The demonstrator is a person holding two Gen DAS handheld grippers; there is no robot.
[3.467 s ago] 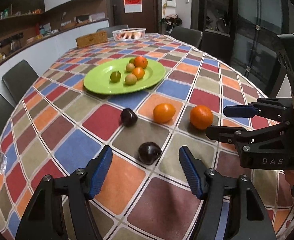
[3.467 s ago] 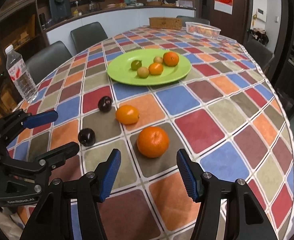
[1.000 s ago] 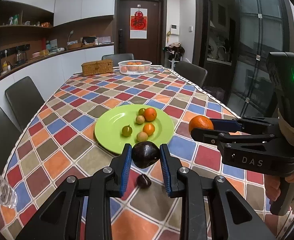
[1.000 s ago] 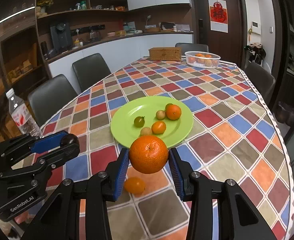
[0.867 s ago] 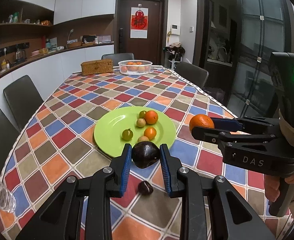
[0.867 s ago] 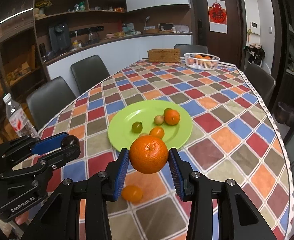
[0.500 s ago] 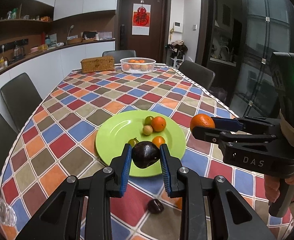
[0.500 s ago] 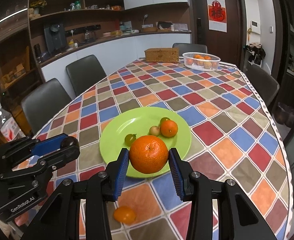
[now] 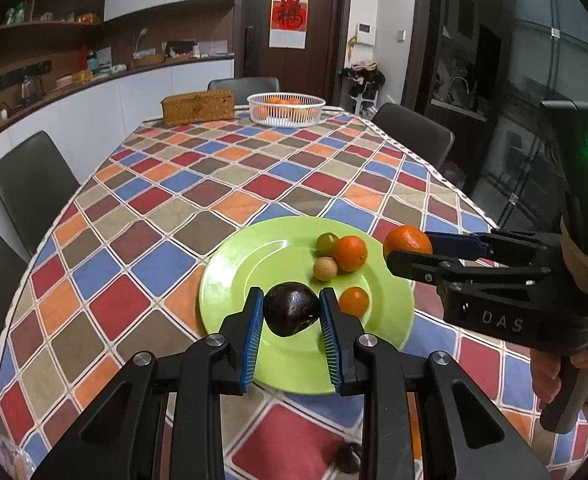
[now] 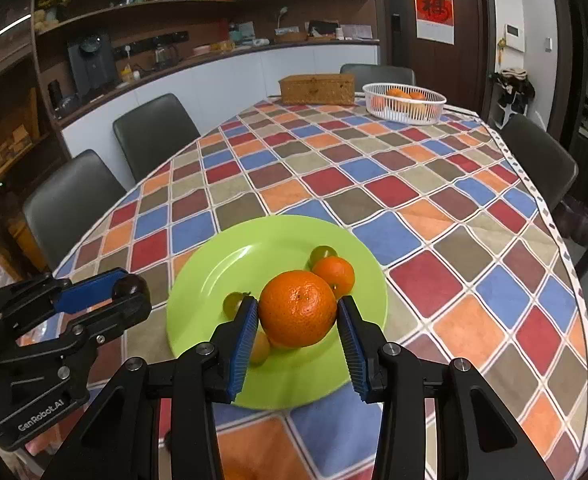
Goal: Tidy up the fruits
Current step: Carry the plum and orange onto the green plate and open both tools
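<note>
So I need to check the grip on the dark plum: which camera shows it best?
The left wrist view: the dark plum sits centred between the left tool's blue pads, above the green plate. The right wrist view shows only a sliver of it behind a pad.

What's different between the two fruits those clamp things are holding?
The left gripper holds a dark fruit, nearly black and glossy; the right gripper holds a bright orange with dimpled peel. The orange forces its jaws wider apart than the dark fruit does. Both hang above the green plate.
</note>
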